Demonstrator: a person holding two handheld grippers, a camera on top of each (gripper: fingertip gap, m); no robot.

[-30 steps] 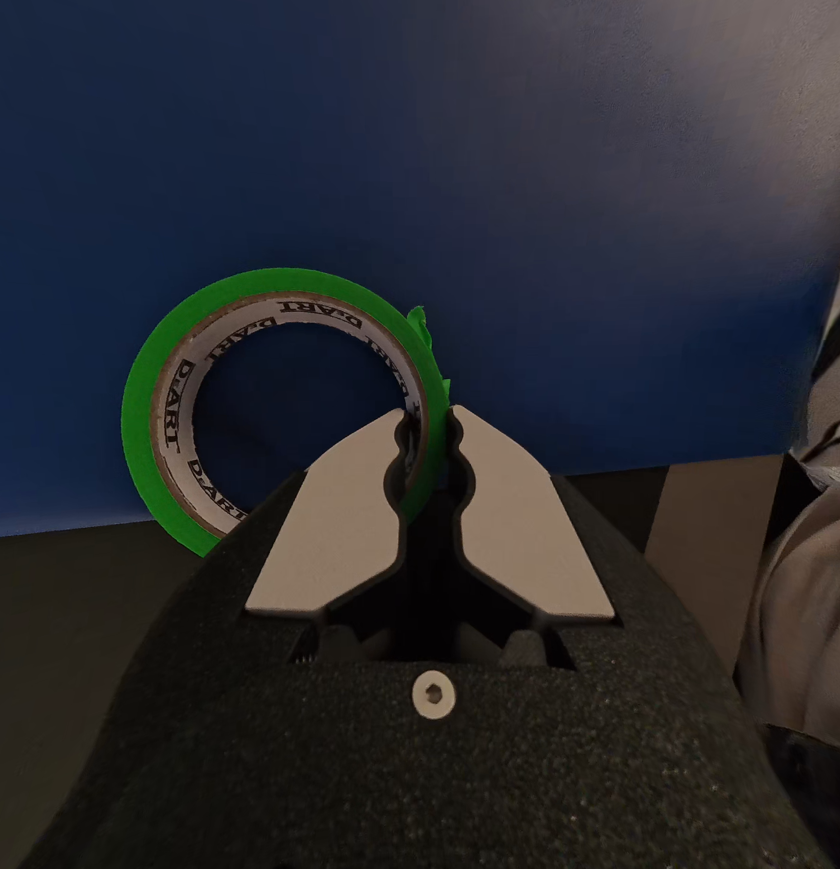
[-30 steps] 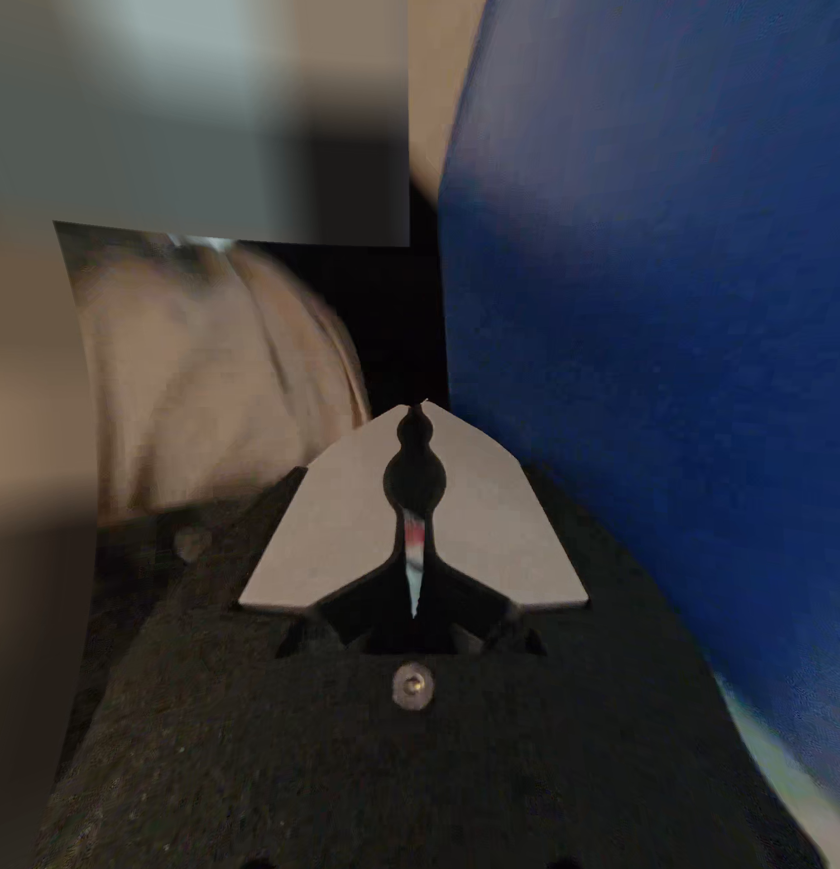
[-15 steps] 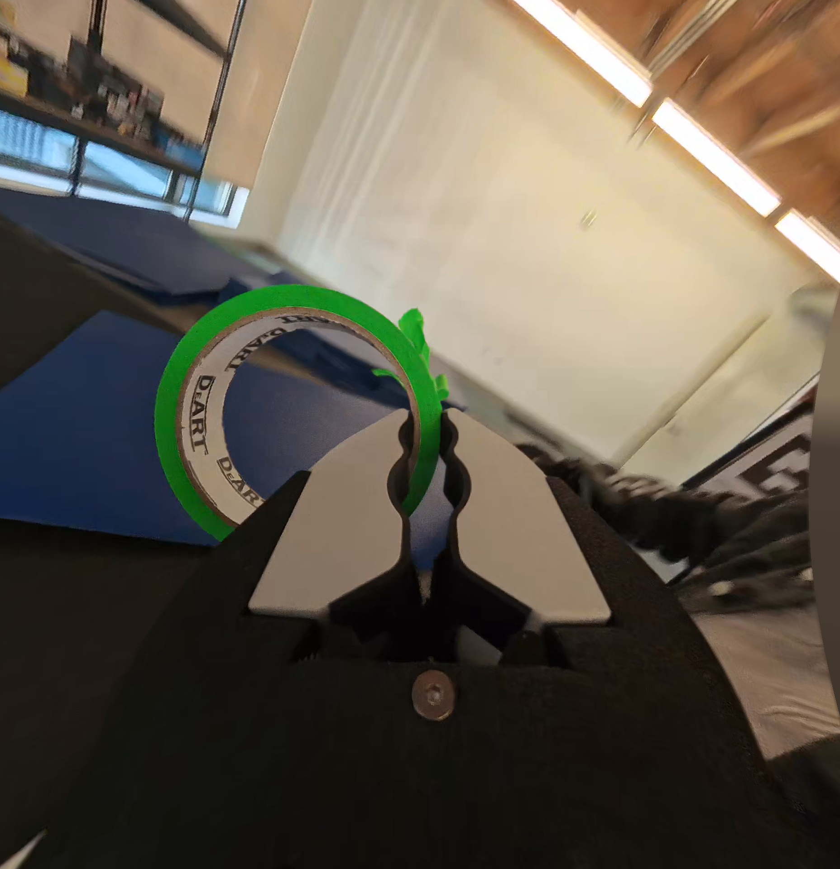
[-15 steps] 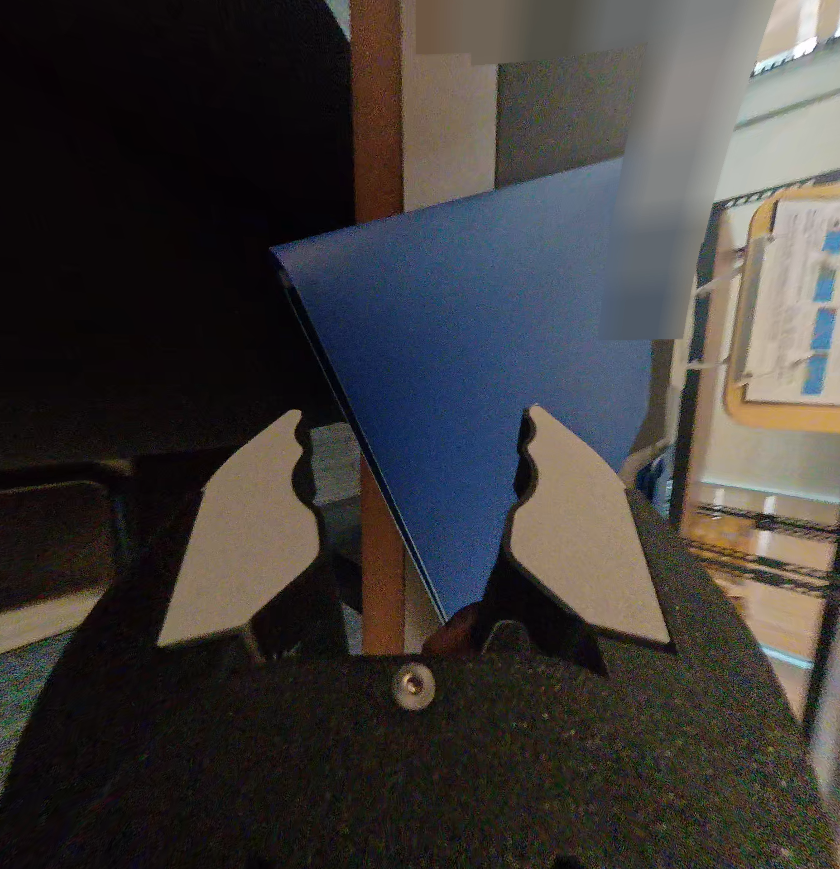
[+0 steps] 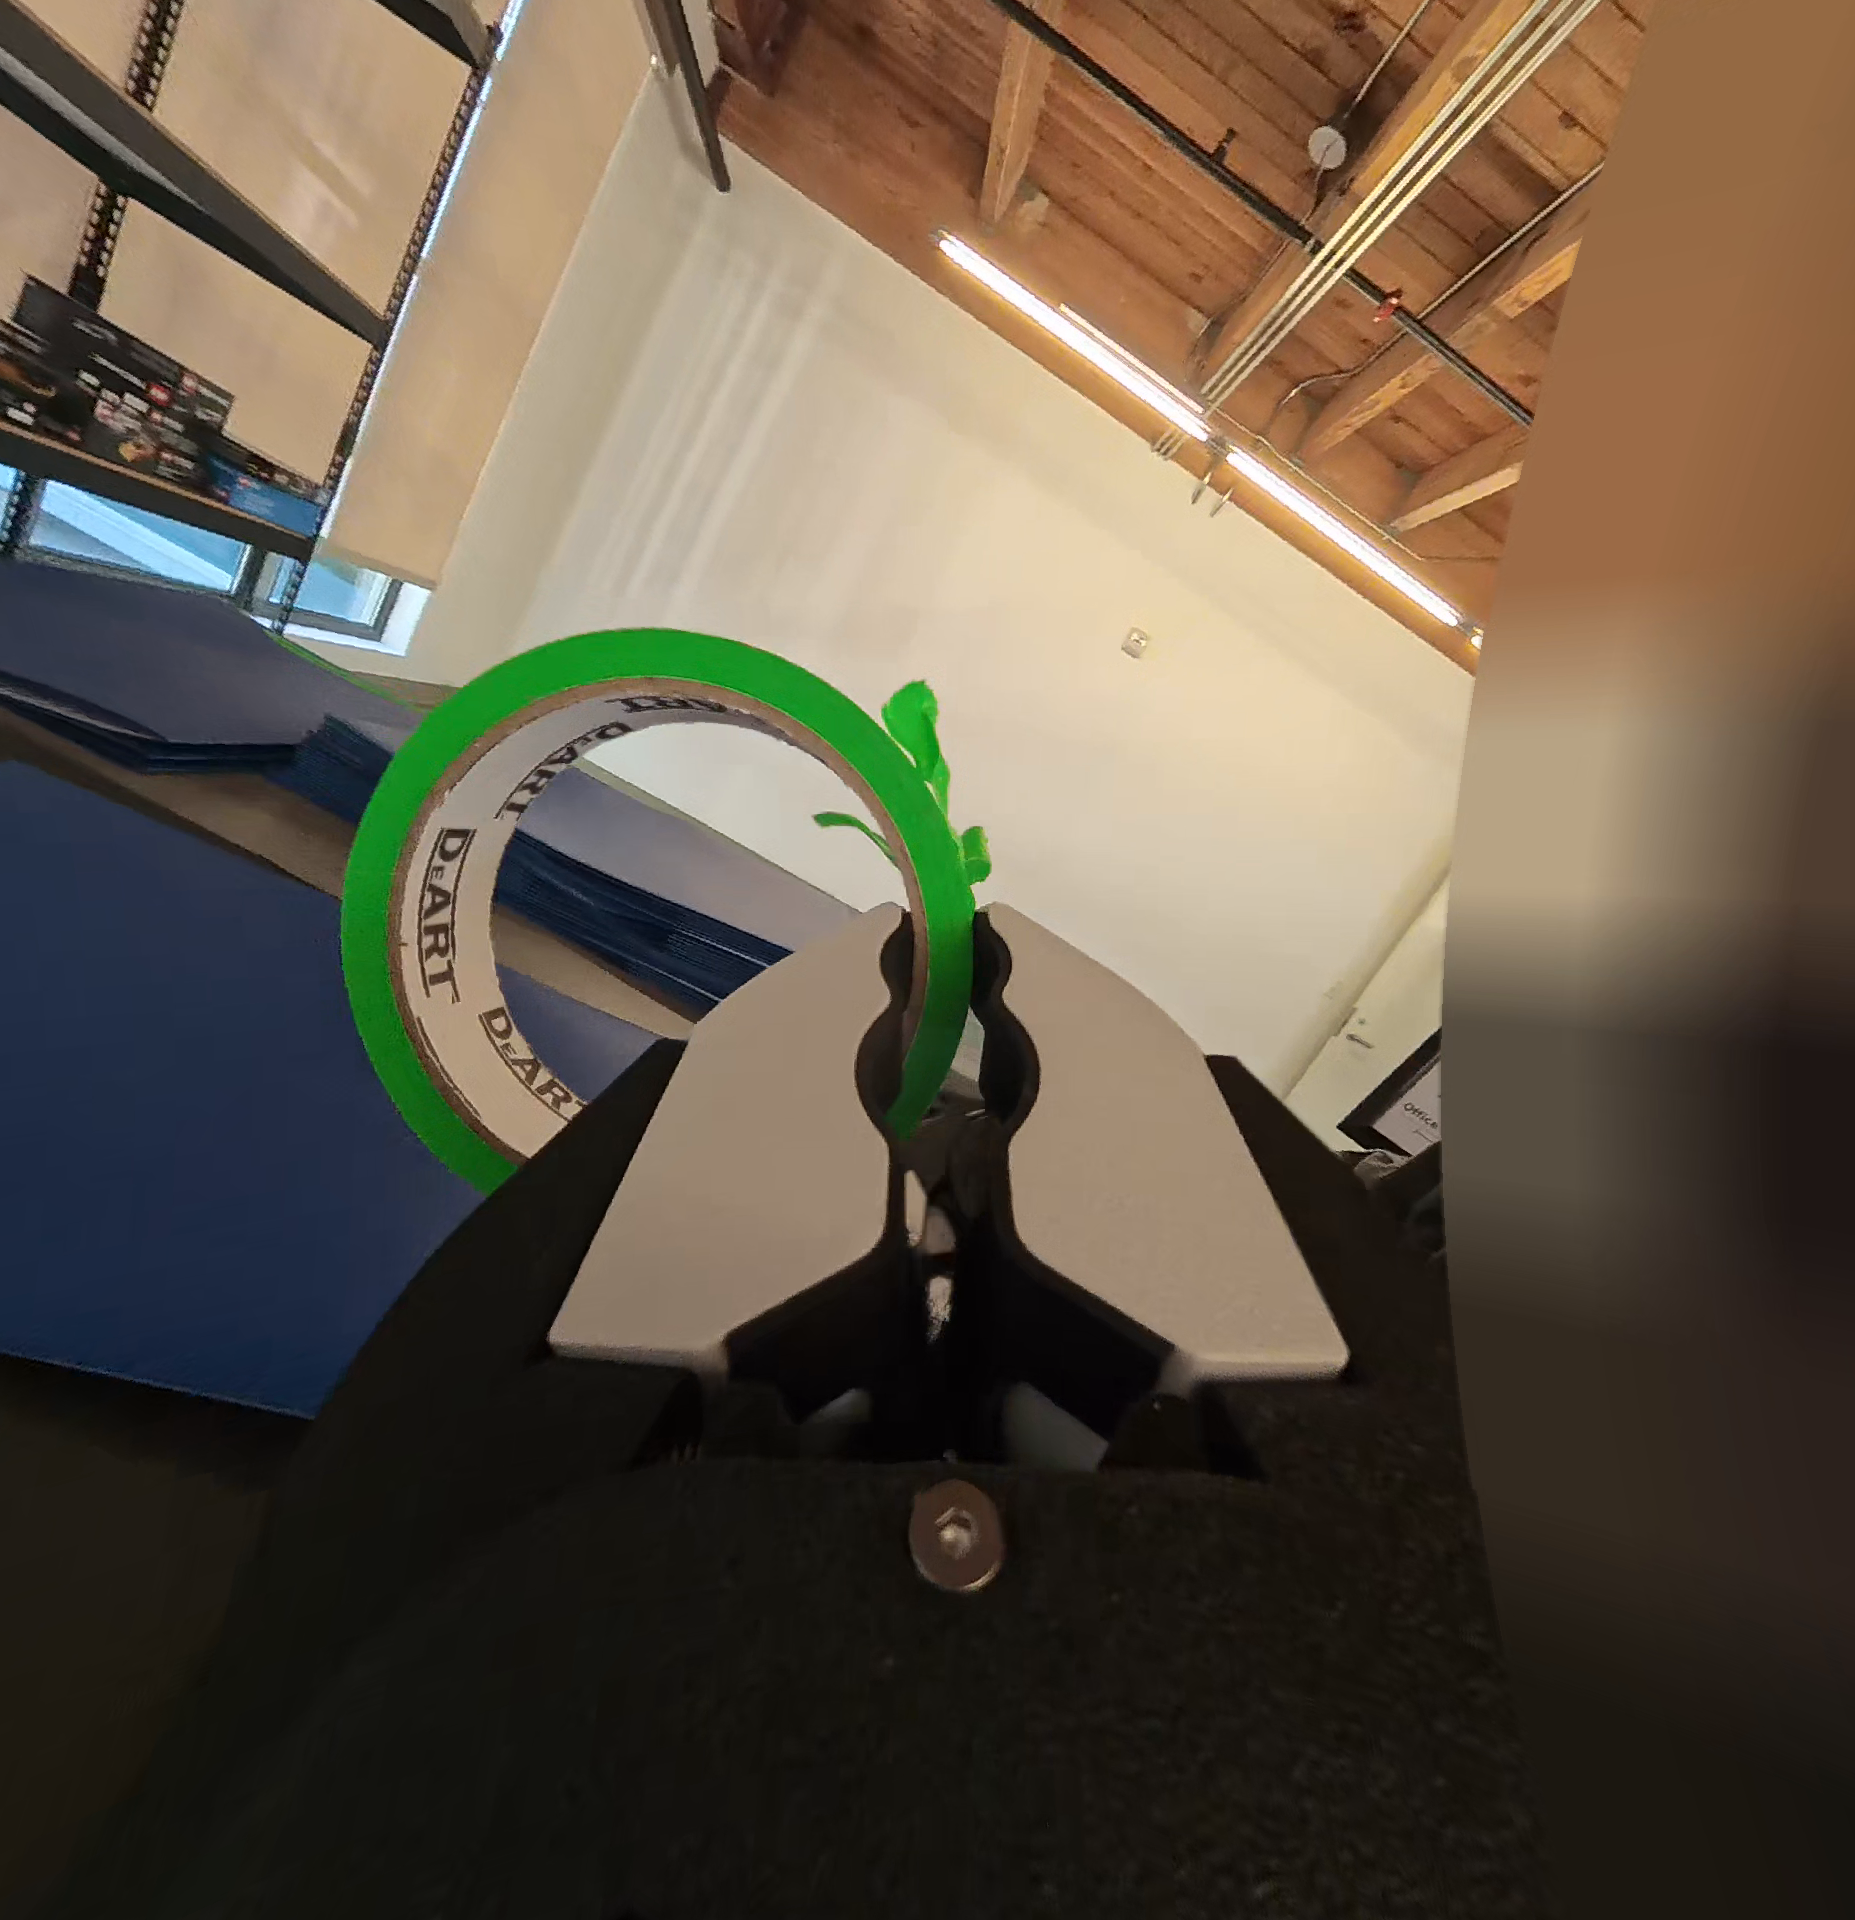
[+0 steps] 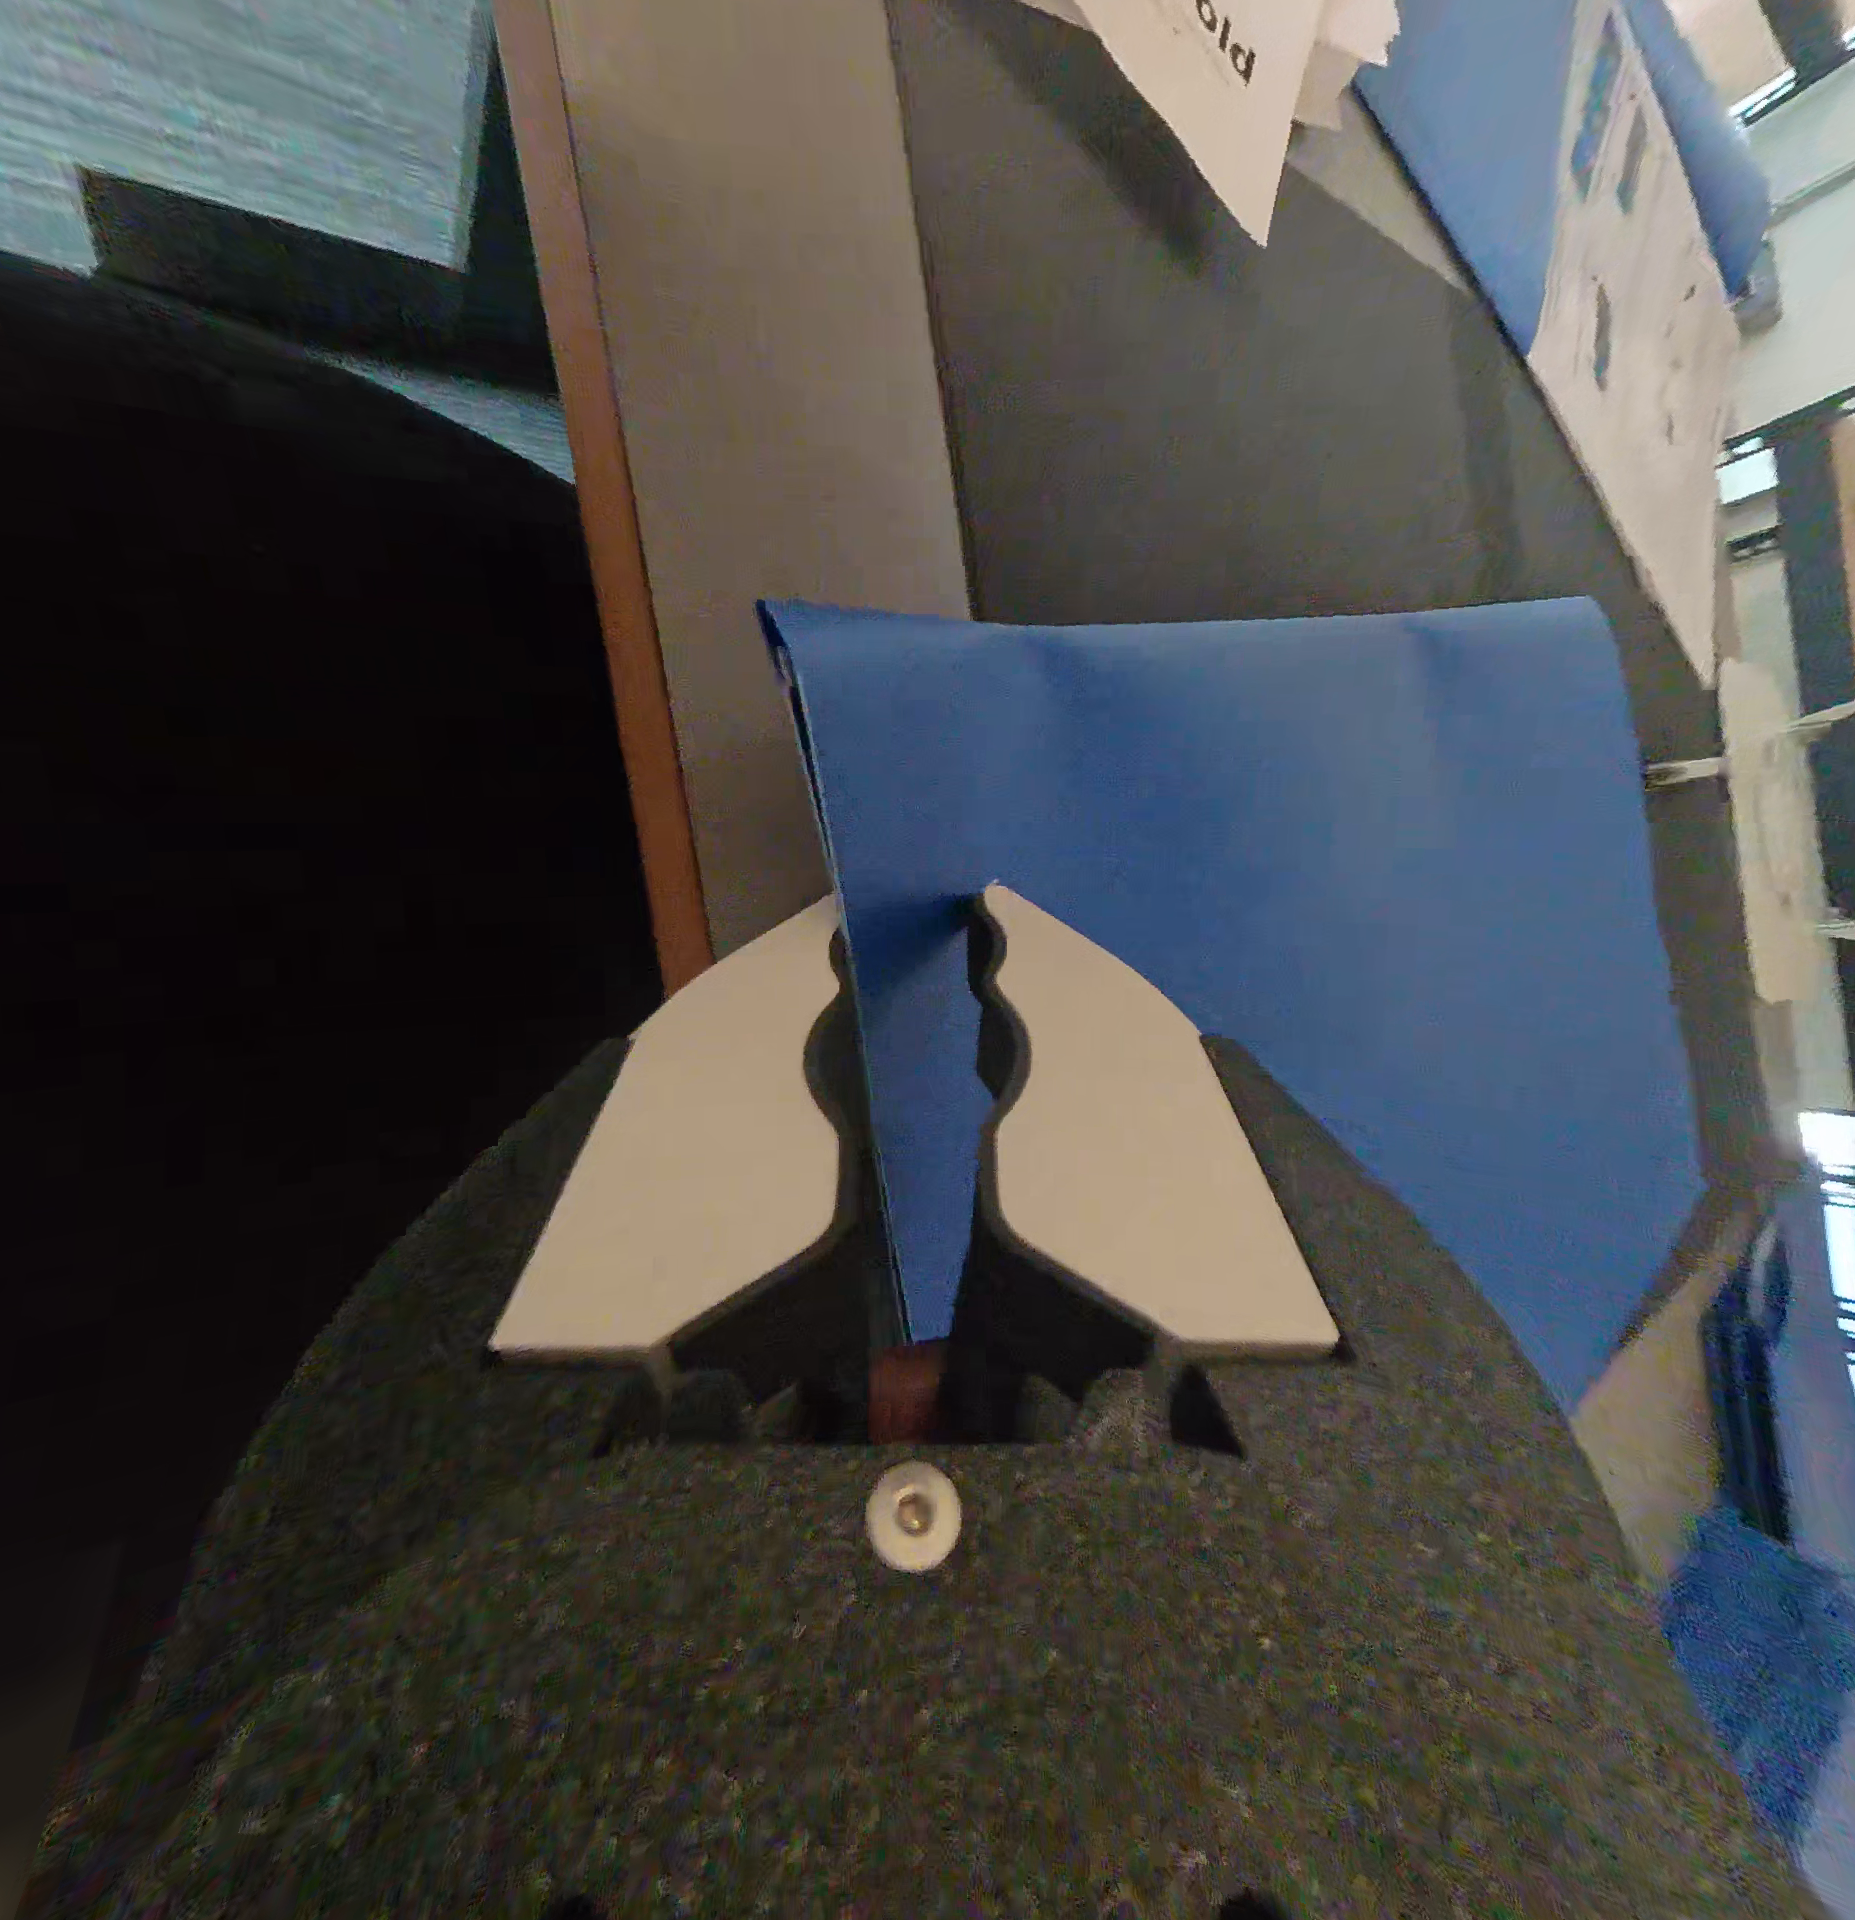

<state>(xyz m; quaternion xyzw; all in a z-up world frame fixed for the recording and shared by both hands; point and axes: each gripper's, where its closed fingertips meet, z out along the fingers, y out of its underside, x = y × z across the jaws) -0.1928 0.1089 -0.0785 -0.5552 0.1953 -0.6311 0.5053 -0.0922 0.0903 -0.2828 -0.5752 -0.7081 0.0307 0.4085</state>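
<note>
My left gripper is shut on a roll of green tape, pinching the right side of the ring. The roll stands upright, with a torn loose end sticking up. It is held above a blue sheet lying on a dark table. My right gripper has its jaws drawn in on a folded blue sheet. The sheet stands up between the fingers and fans out to the right. Its lower corner reaches down into the gap between the jaws.
A stack of blue sheets lies farther back on the table. A metal shelf with boxes stands at the left by a white wall. Behind the right gripper are a wooden post, a grey panel and hanging papers.
The left gripper has tilted up from the blue sheet toward the room, still holding the tape. The right jaws went from shut to wide open around the sheet, then closed in on it.
</note>
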